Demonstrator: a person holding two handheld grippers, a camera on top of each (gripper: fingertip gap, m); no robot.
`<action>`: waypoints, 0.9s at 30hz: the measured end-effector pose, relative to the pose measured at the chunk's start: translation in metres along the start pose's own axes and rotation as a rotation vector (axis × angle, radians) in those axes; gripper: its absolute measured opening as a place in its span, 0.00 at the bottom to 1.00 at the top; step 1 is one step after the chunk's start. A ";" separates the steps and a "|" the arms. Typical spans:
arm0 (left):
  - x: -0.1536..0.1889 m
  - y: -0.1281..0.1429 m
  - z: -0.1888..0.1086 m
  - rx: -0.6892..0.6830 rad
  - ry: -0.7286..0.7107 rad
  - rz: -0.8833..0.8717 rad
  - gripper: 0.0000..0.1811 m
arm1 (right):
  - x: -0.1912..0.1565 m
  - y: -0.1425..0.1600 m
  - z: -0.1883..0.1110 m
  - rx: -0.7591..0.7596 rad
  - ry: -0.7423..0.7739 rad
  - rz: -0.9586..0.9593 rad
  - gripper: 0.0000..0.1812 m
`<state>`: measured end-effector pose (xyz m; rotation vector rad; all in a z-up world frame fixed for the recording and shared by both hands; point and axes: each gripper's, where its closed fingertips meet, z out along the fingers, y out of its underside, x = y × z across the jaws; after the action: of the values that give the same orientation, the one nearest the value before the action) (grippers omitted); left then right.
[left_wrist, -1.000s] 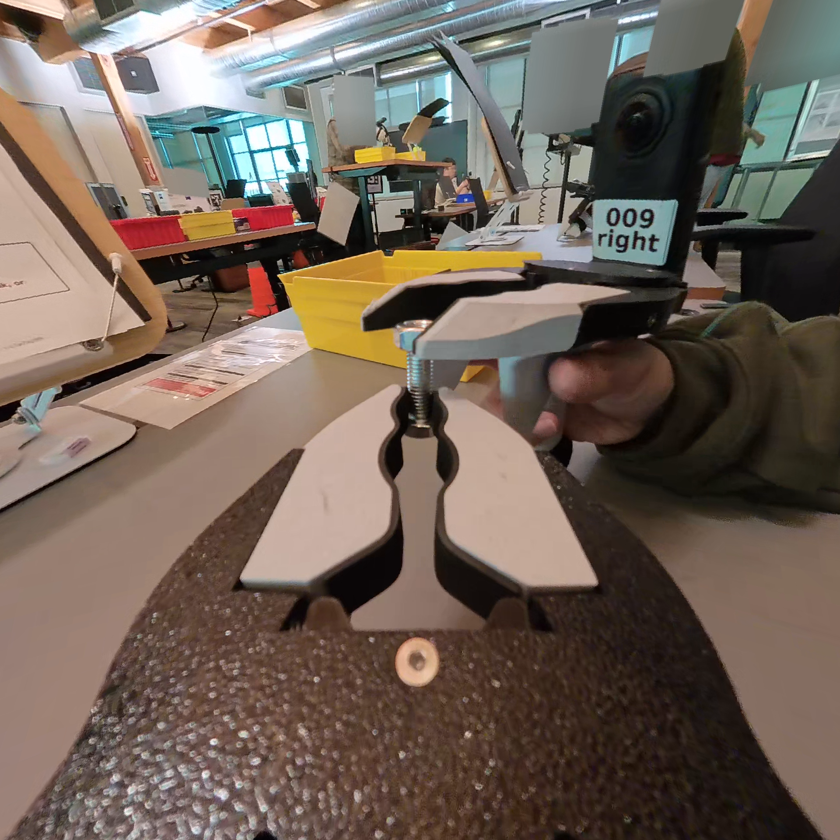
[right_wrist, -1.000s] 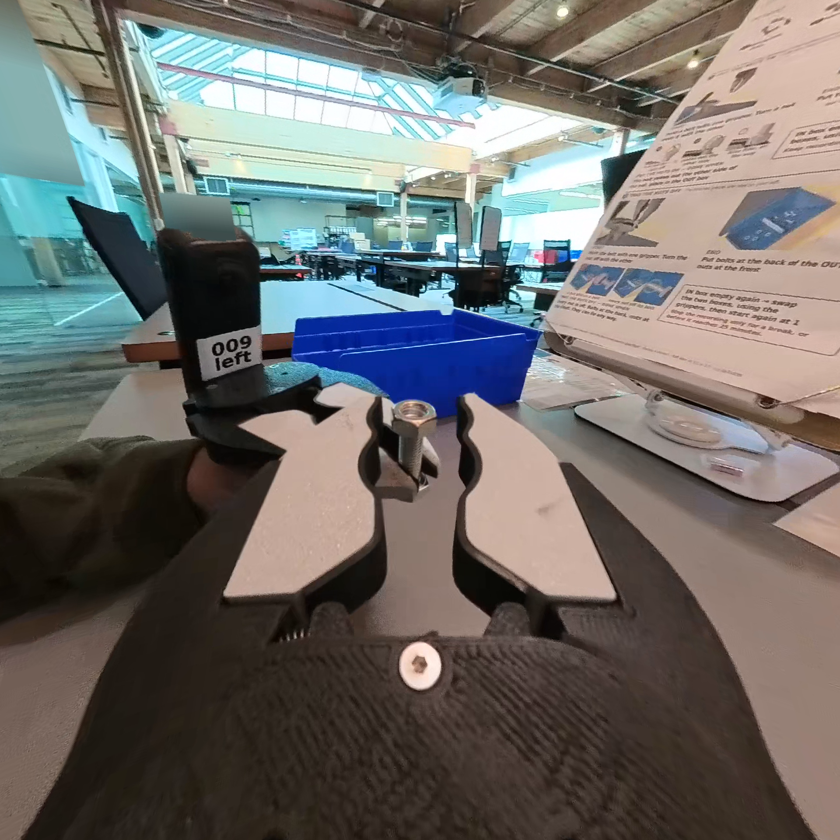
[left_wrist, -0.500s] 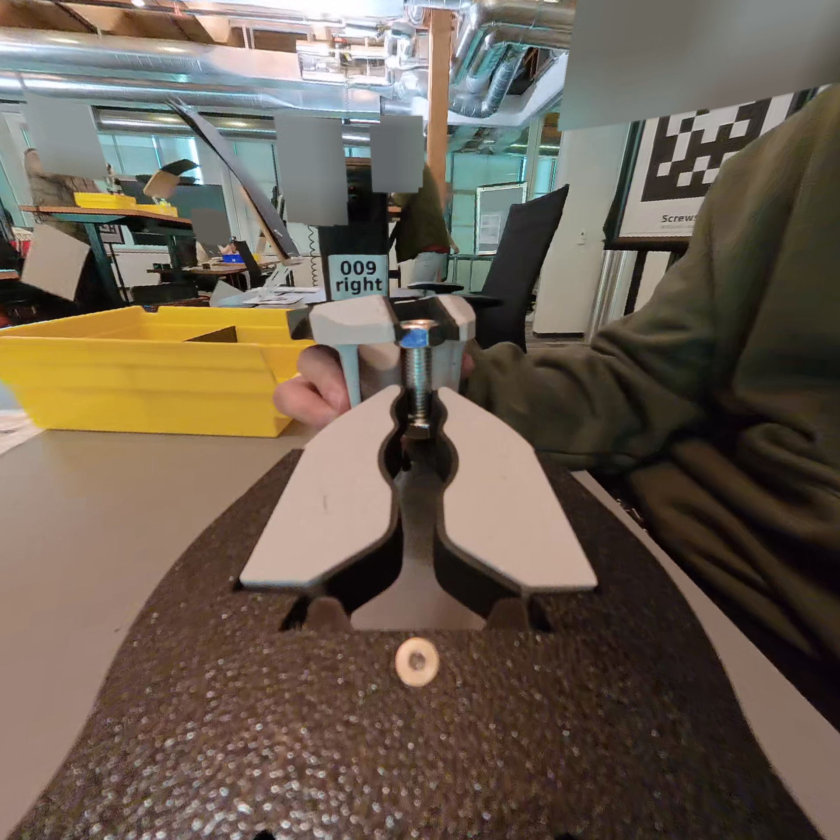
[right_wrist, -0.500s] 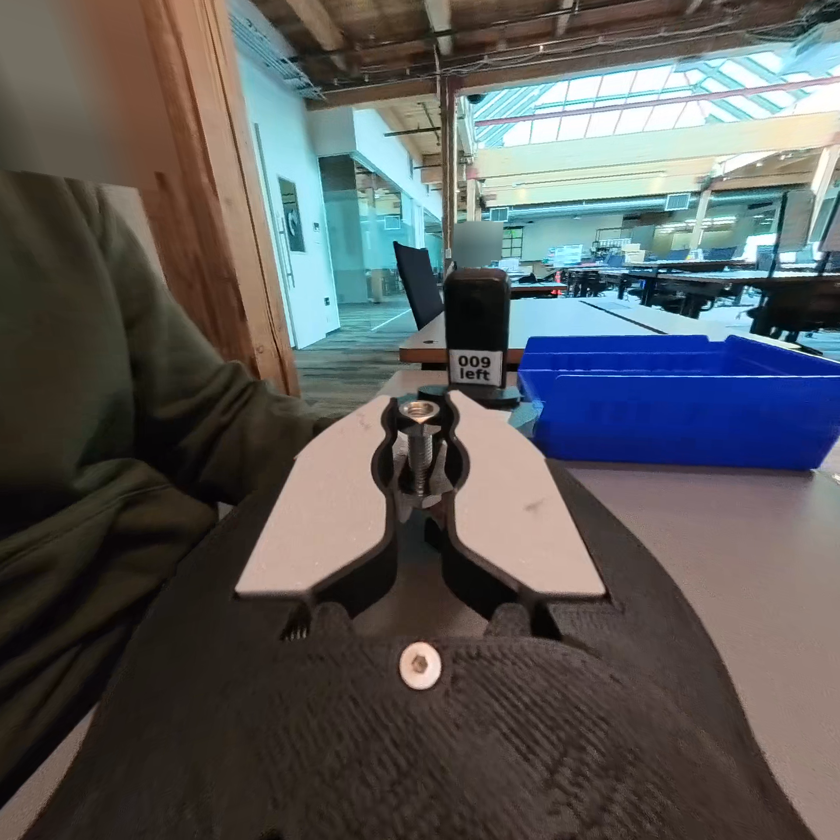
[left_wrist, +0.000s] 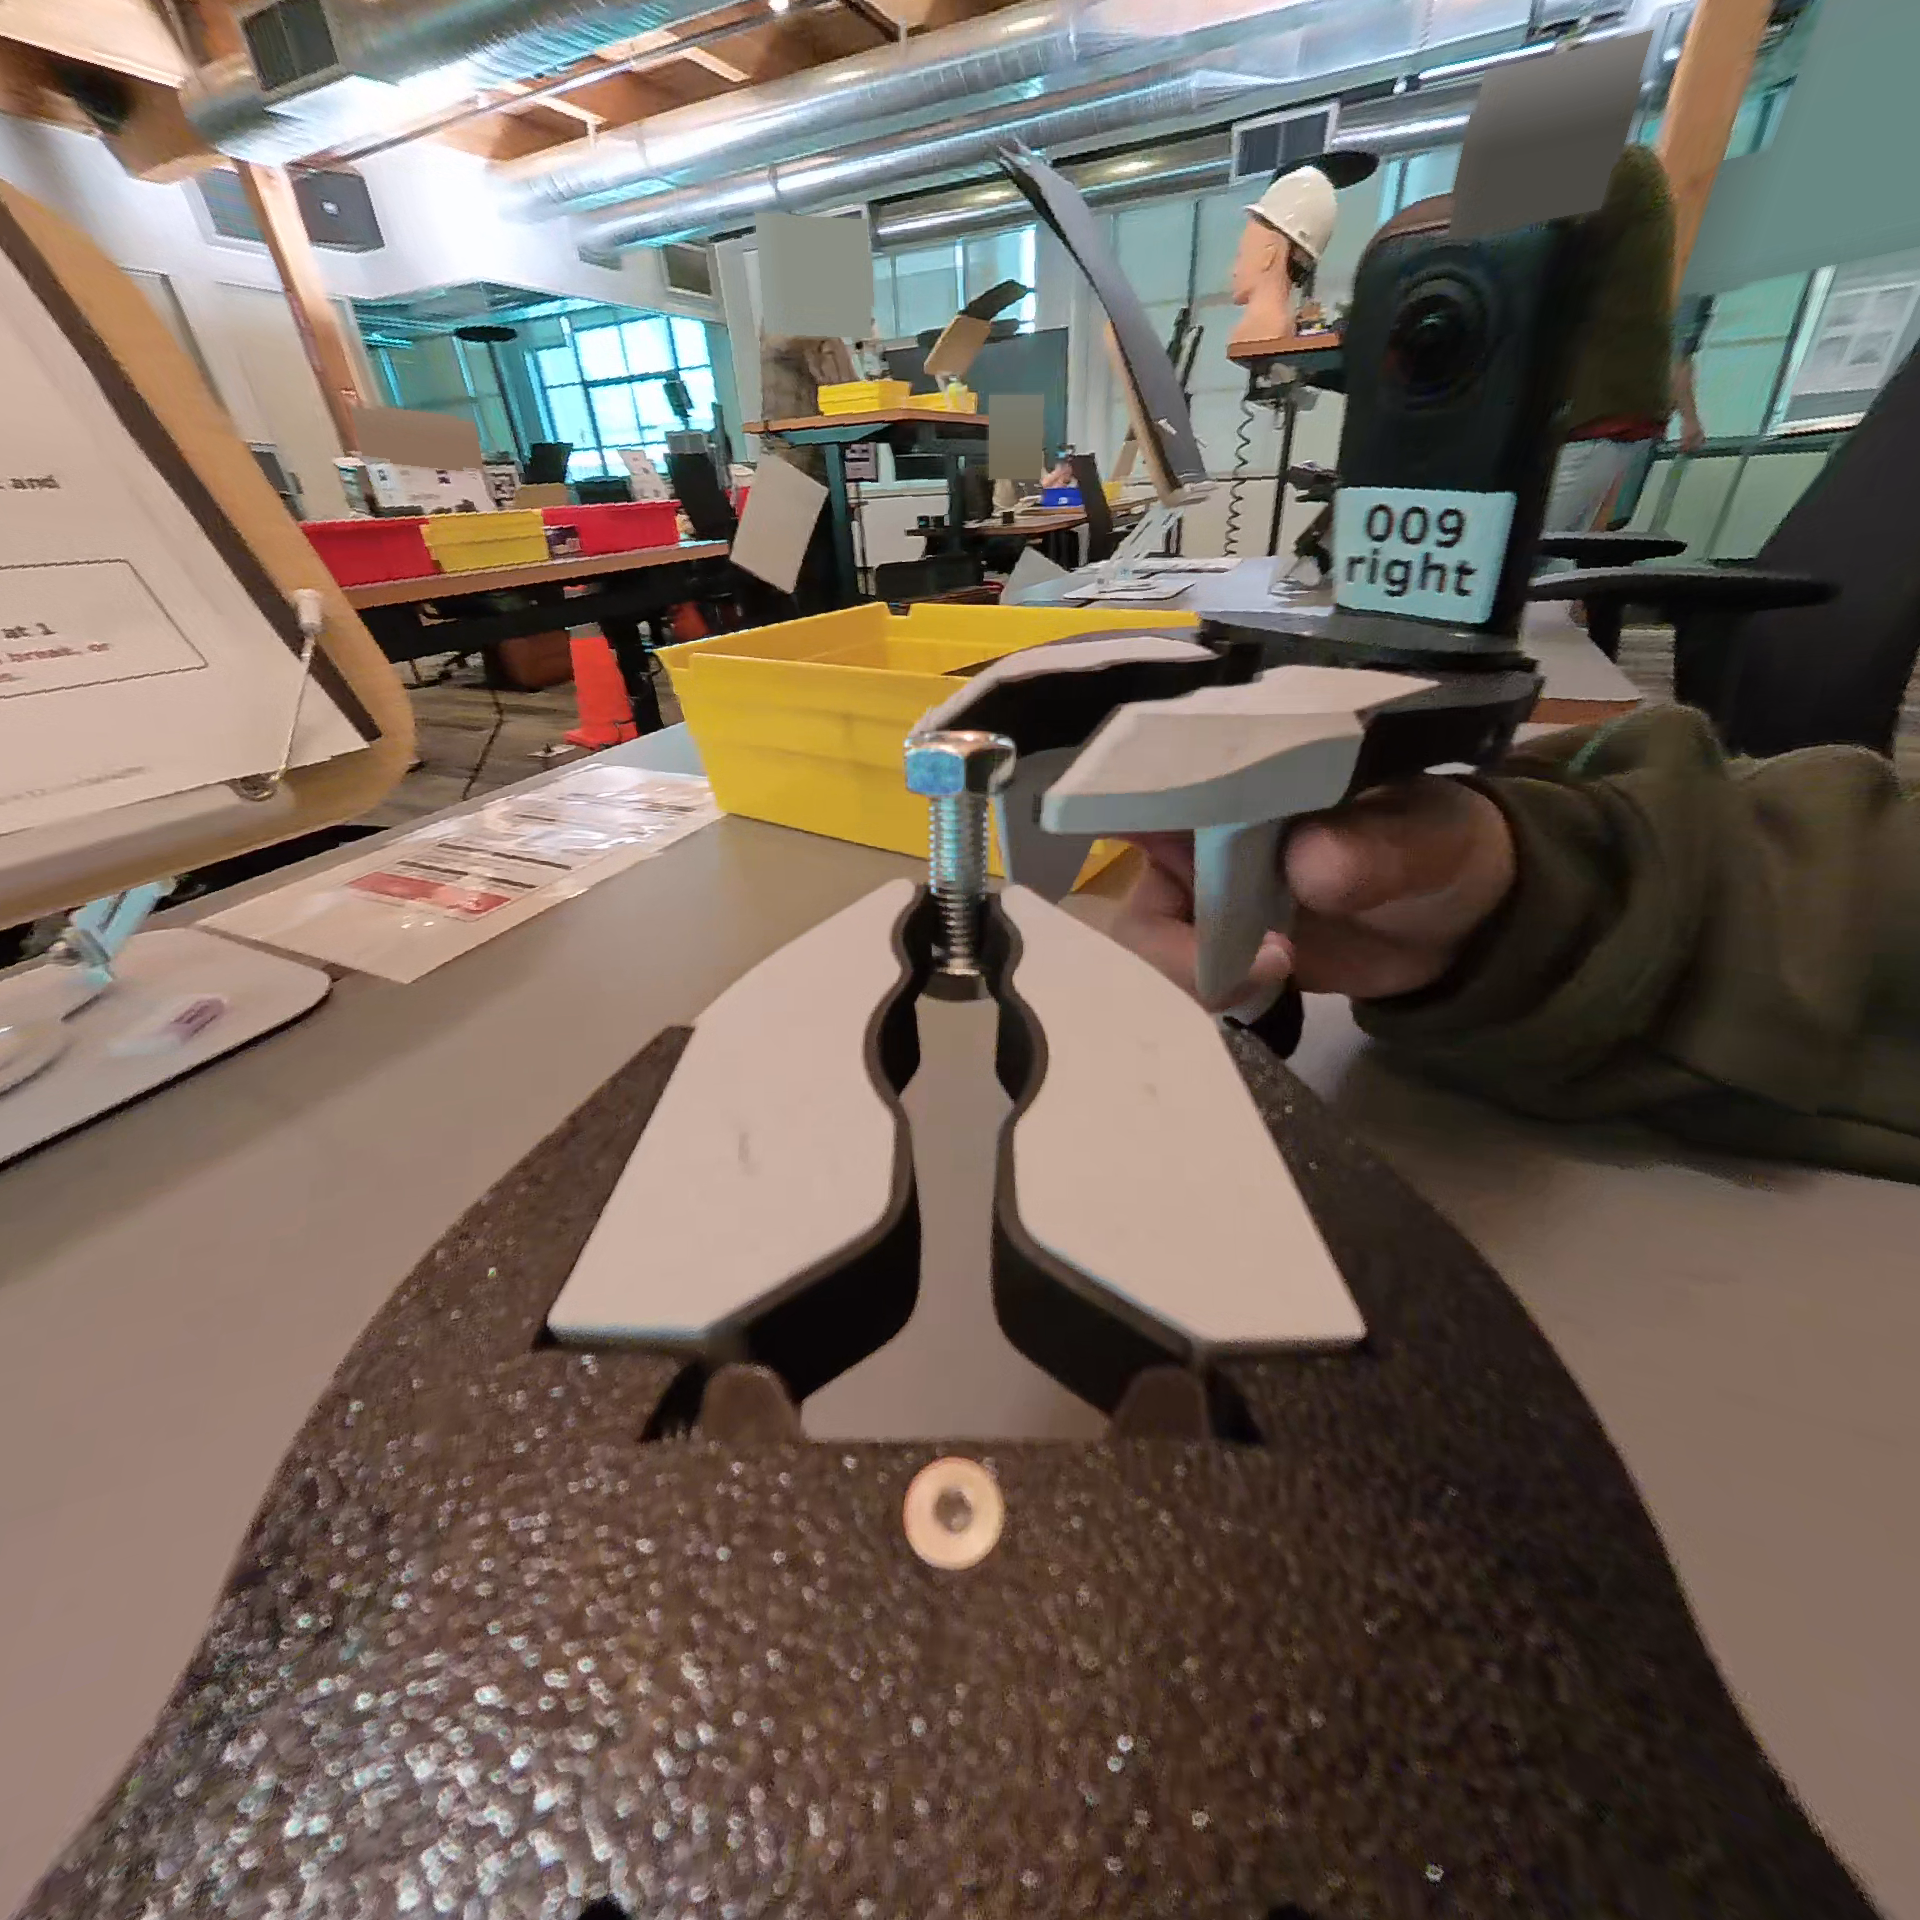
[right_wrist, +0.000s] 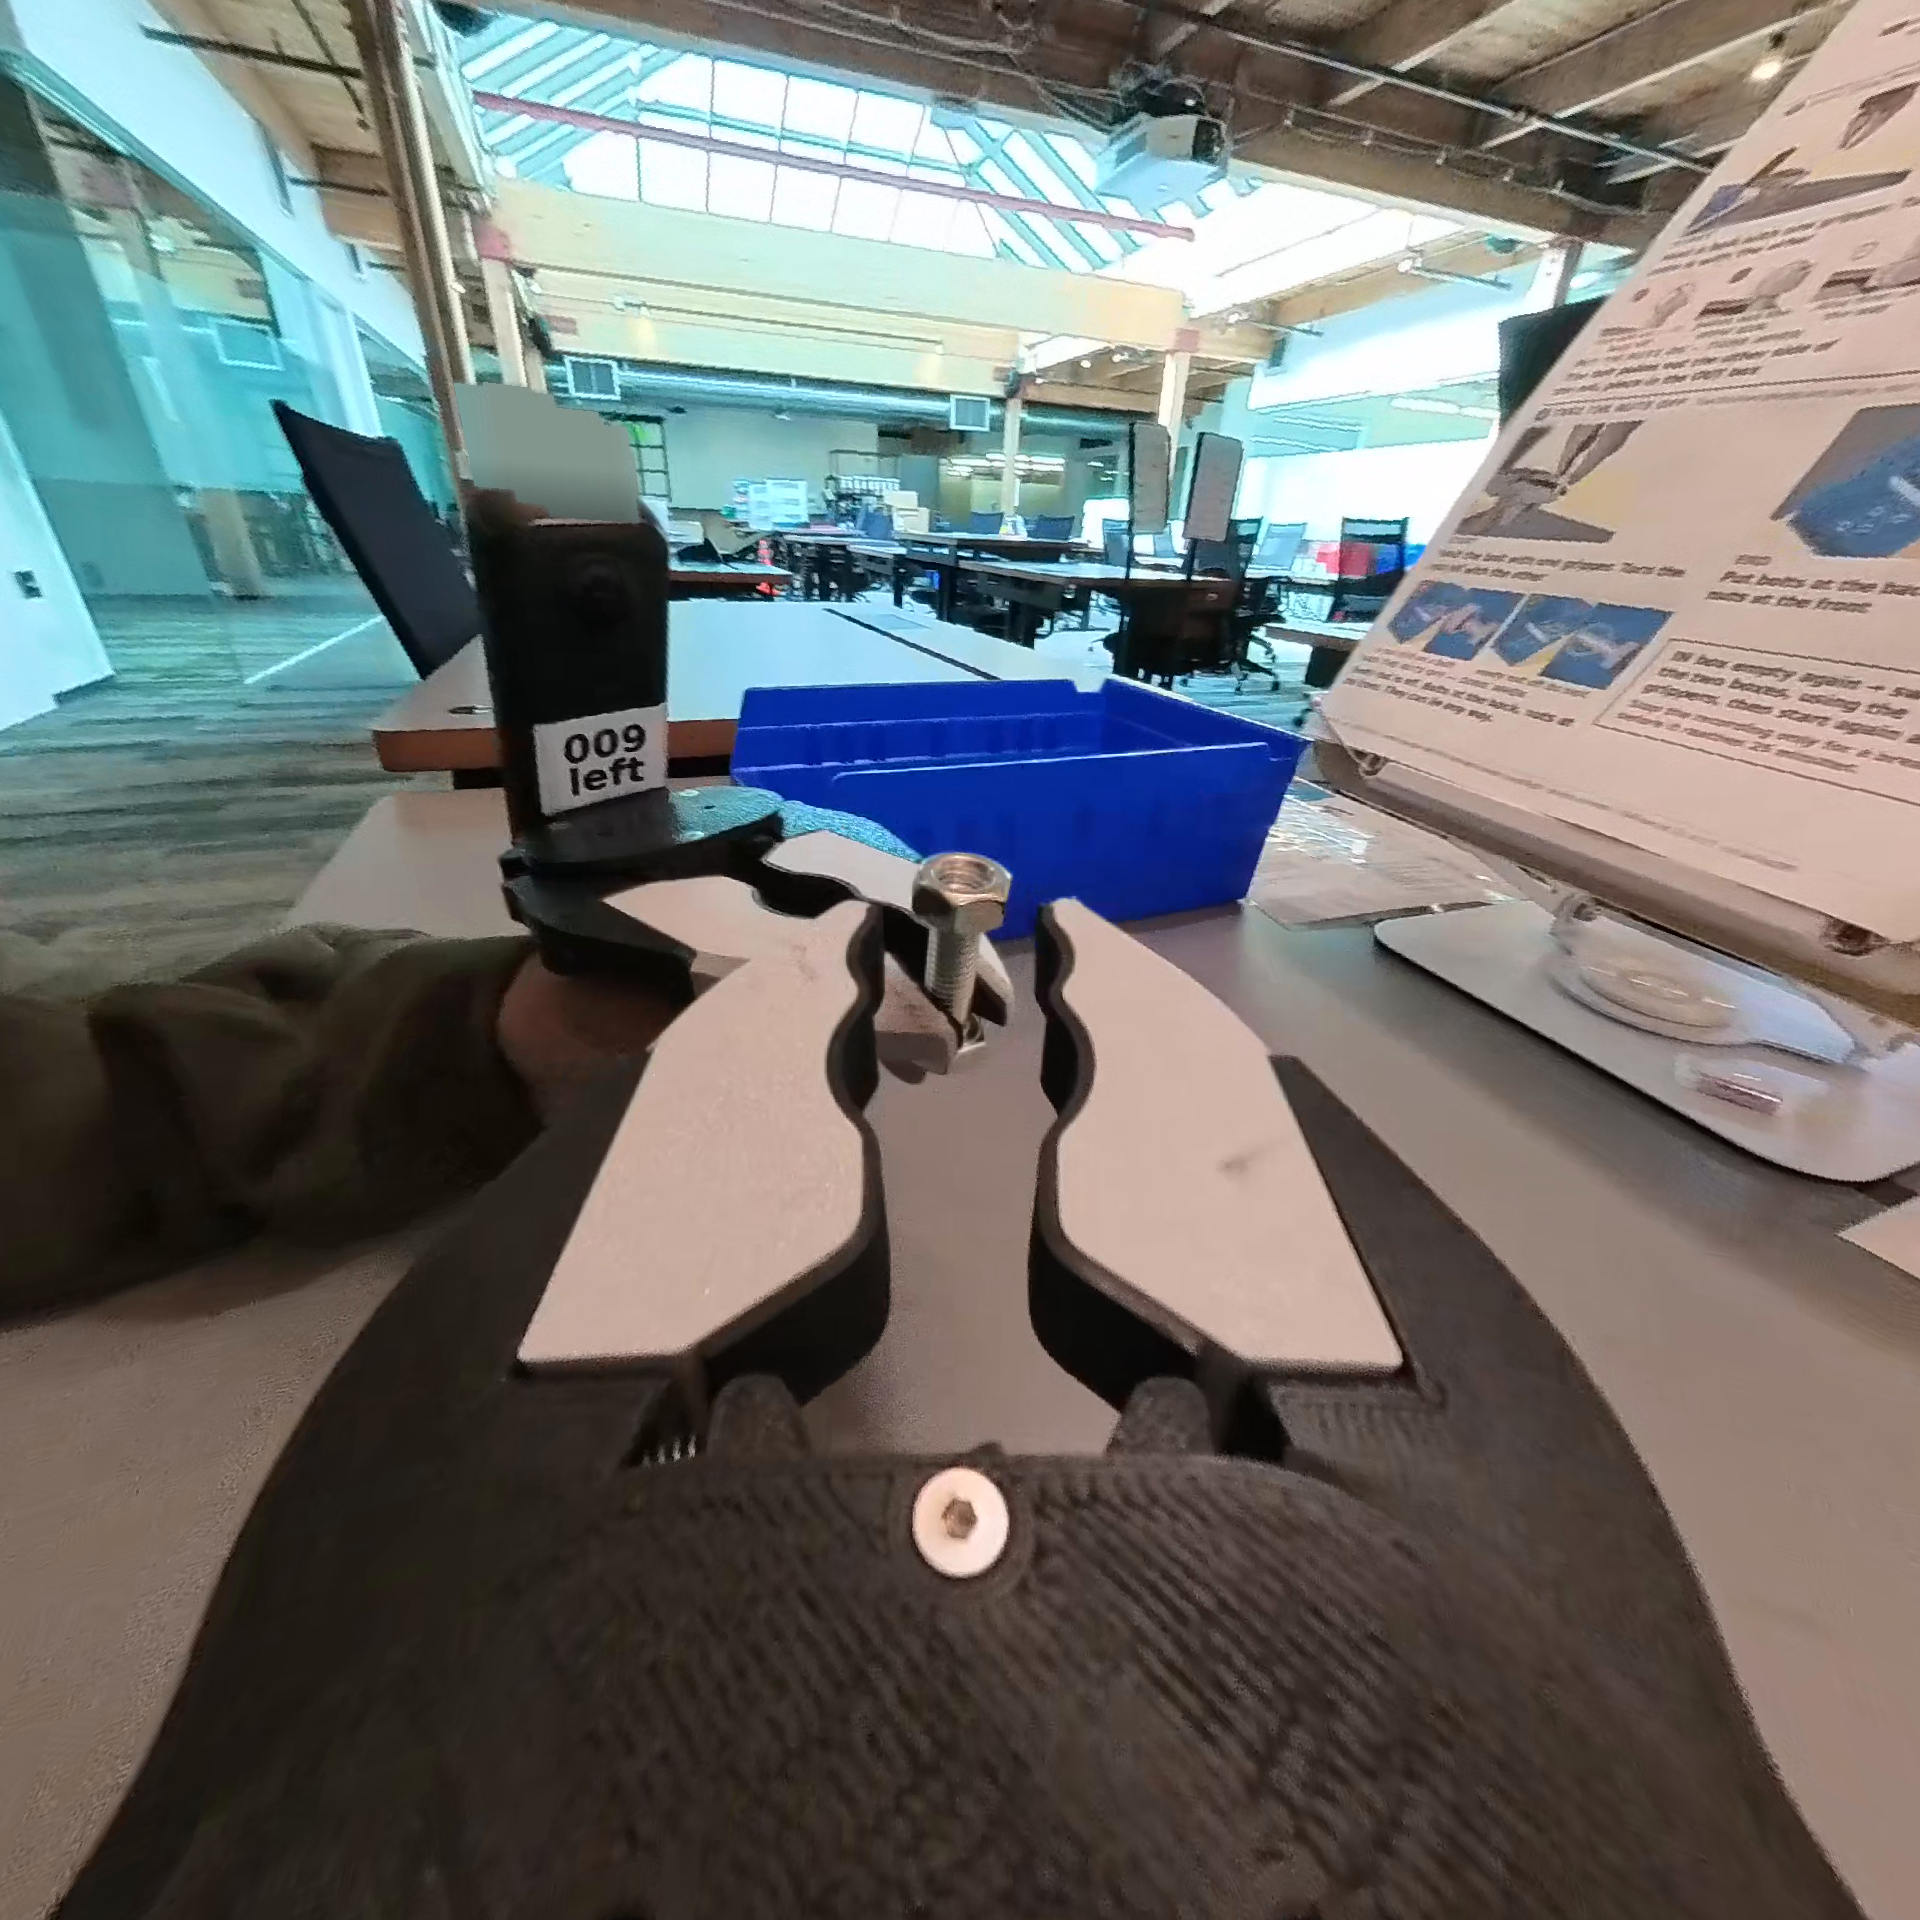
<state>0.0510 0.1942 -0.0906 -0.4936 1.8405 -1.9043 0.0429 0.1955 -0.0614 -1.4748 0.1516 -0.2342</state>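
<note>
Where it gripped before, right gripper (right_wrist: 961, 966) opened, left gripper (left_wrist: 958, 951) holding bolt (left_wrist: 956, 831)

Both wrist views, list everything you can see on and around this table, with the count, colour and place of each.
bolt: one, silver, upright, lower end clamped in the left gripper
yellow bin: one, on the table behind the bolt, left wrist view
blue bin: one, on the table behind the bolt, right wrist view
instruction board: one, white sheet on a tilted stand, beside the blue bin
laminated sheet: one, flat near the yellow bin
table: one, grey
left gripper: one, black and grey, shut on the bolt
right gripper: one, open, at the bolt's top
right hand: one, olive sleeve, on the right gripper's handle
</note>
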 end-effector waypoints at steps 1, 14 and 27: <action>0.000 0.000 0.000 -0.003 -0.003 0.004 0.05 | 0.003 0.001 0.001 -0.005 0.027 -0.011 0.14; 0.043 -0.012 -0.010 0.059 0.369 -0.133 0.05 | -0.024 -0.005 -0.009 0.011 -0.233 0.039 0.09; 0.013 0.000 -0.003 -0.002 0.122 -0.027 0.05 | -0.007 -0.002 -0.002 0.045 -0.122 0.092 0.17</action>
<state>0.0382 0.1896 -0.0913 -0.4137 1.9209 -1.9907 0.0361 0.1951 -0.0604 -1.4290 0.1148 -0.0723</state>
